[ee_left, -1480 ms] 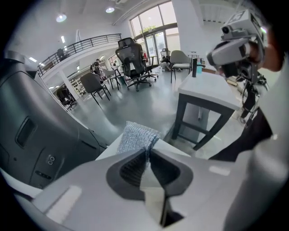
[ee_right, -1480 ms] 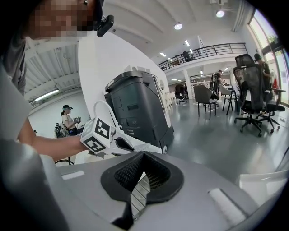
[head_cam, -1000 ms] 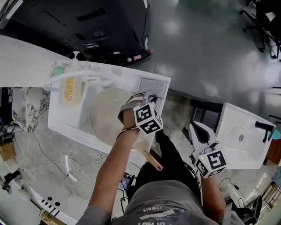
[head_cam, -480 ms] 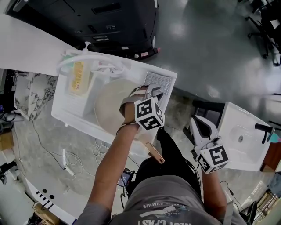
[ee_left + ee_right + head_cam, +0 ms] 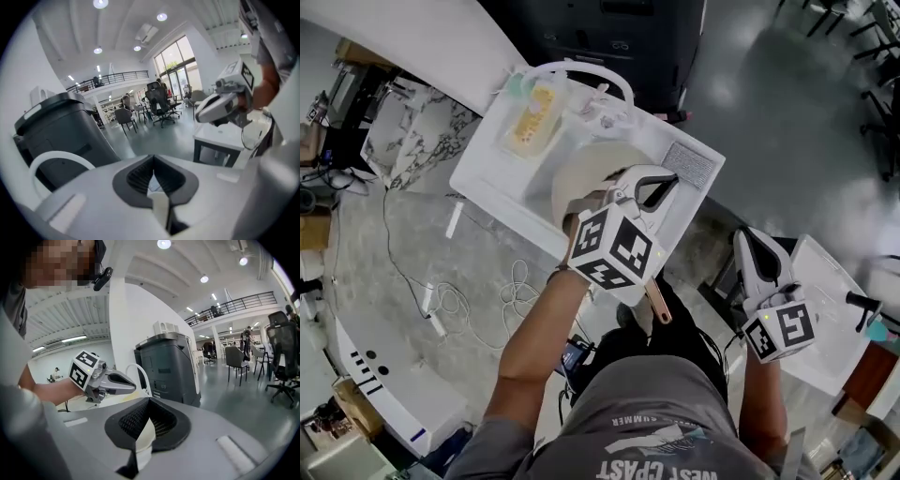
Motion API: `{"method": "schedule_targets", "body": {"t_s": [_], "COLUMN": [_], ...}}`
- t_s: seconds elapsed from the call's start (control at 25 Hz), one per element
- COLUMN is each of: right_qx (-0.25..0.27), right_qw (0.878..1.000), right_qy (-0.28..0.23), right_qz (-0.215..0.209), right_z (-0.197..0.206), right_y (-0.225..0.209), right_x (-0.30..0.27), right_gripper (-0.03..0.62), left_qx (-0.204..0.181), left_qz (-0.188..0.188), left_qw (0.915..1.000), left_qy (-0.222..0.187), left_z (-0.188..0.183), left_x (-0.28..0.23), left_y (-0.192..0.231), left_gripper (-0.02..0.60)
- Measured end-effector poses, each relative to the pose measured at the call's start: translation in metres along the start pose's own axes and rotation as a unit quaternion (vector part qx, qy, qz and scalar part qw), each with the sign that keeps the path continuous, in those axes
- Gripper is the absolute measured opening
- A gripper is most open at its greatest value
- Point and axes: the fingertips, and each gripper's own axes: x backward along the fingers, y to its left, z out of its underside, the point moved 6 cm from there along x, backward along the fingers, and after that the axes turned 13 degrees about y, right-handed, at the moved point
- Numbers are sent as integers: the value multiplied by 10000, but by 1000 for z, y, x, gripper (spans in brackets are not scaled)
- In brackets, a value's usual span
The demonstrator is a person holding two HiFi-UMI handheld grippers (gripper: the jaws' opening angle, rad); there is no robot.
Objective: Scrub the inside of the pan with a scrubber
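The pan (image 5: 589, 174), cream inside, lies in the white sink (image 5: 492, 183), its copper handle (image 5: 659, 306) sticking out over the near rim. A grey scrubber pad (image 5: 691, 161) rests on the sink's right corner. My left gripper (image 5: 668, 182) hangs high above the pan and has just been closing; its jaws (image 5: 153, 177) now meet with nothing between them. My right gripper (image 5: 757, 246) is off to the right, away from the sink, shut and empty (image 5: 143, 432). Each gripper view looks out over the room and catches the other gripper in the air.
A yellow bottle (image 5: 530, 122) and a white hose loop (image 5: 586, 70) sit at the sink's back. A second white sink (image 5: 830, 281) stands at the right. Cables (image 5: 469, 300) lie on the floor at left. A dark grey machine (image 5: 61, 133) stands behind the sink.
My left gripper has lifted up out of the sink, away from the pan, and closed empty. The right gripper has also risen. The pan and scrubber pad stay in place.
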Motion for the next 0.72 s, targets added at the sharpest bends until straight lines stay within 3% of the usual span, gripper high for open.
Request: {"method": "schedule_targets", "body": {"t_s": [0.32, 0.48, 0.72], "right_qx": [680, 1012, 1621], "right_qw": [9936, 9866, 9689], "right_qy": [-497, -622, -693], "right_qz": [-753, -1121, -1738], "right_z": [-59, -78, -95], "right_y": [90, 136, 203], "right_x": [34, 55, 93], "right_gripper": [2, 2, 0], "left_qx": [848, 954, 1053], "left_qz": [-645, -1145, -1867], "left_qw": [9906, 9819, 9682], "left_qy": [-863, -1165, -1287], "left_z": [31, 50, 77], "left_x": [175, 250, 347], "left_y": [-5, -19, -58], "left_gripper": [2, 2, 2]}}
